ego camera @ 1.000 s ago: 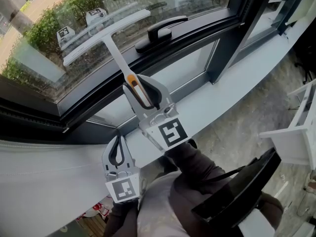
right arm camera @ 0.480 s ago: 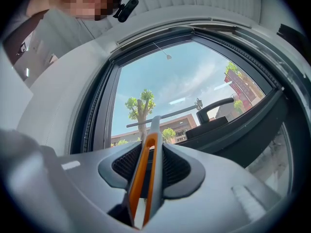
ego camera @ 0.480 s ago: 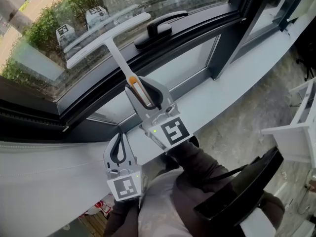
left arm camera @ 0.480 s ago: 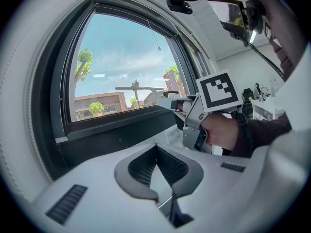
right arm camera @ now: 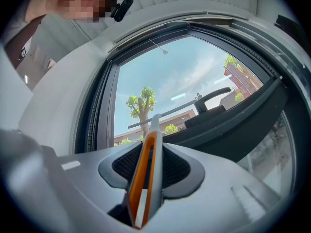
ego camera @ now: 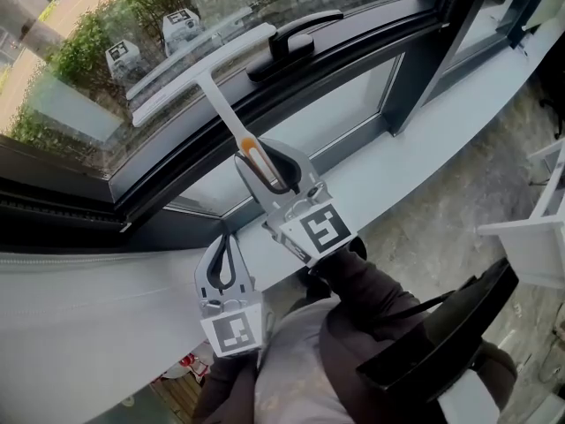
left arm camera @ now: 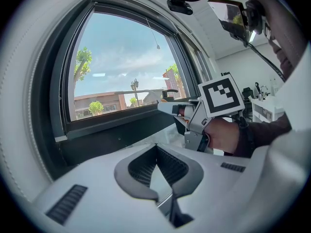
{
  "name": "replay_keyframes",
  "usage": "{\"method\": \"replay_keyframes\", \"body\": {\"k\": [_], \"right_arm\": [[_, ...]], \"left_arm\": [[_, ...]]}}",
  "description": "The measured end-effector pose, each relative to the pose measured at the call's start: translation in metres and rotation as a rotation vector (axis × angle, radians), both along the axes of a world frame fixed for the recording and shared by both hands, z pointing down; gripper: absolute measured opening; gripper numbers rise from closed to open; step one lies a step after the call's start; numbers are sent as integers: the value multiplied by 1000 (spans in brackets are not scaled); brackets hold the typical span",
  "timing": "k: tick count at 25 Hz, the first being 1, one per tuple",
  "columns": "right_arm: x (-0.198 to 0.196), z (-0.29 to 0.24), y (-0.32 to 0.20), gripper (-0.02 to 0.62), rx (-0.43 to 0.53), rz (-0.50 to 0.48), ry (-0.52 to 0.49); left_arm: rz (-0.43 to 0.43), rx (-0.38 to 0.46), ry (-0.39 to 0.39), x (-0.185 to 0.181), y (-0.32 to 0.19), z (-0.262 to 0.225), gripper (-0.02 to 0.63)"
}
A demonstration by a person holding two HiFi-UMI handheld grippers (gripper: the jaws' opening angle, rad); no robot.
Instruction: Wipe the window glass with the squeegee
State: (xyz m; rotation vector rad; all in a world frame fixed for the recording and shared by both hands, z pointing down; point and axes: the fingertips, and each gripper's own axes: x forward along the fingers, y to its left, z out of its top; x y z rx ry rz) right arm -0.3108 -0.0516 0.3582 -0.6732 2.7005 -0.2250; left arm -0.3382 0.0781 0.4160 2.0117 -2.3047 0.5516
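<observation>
The squeegee has a long white blade lying flat on the window glass, and its grey handle with an orange strip runs down into my right gripper, which is shut on it. In the right gripper view the orange and grey handle stands between the jaws of the right gripper, with the blade a thin bar across the pane. My left gripper hangs lower, below the sill, shut with nothing in it. Seen in its own view, the left gripper points at the window frame.
A black window handle sits on the dark frame right of the blade. A pale sill runs along under the window. A white radiator or ledge lies at the left, and white furniture stands at the right over a speckled floor.
The head view has shifted a little. The squeegee blade stays on the glass at nearly the same spot beside the window handle. Both grippers keep their states.
</observation>
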Motion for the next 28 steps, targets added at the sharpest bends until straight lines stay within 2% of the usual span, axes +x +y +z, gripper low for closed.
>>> {"method": "replay_keyframes", "body": {"k": [20, 28], "right_arm": [[-1, 19, 15, 110, -40, -73, -12], [-3, 39, 22, 107, -57, -86, 36]], "left_arm": [[22, -15, 6, 5, 5, 9, 3], [35, -26, 14, 0, 12, 20, 3]]}}
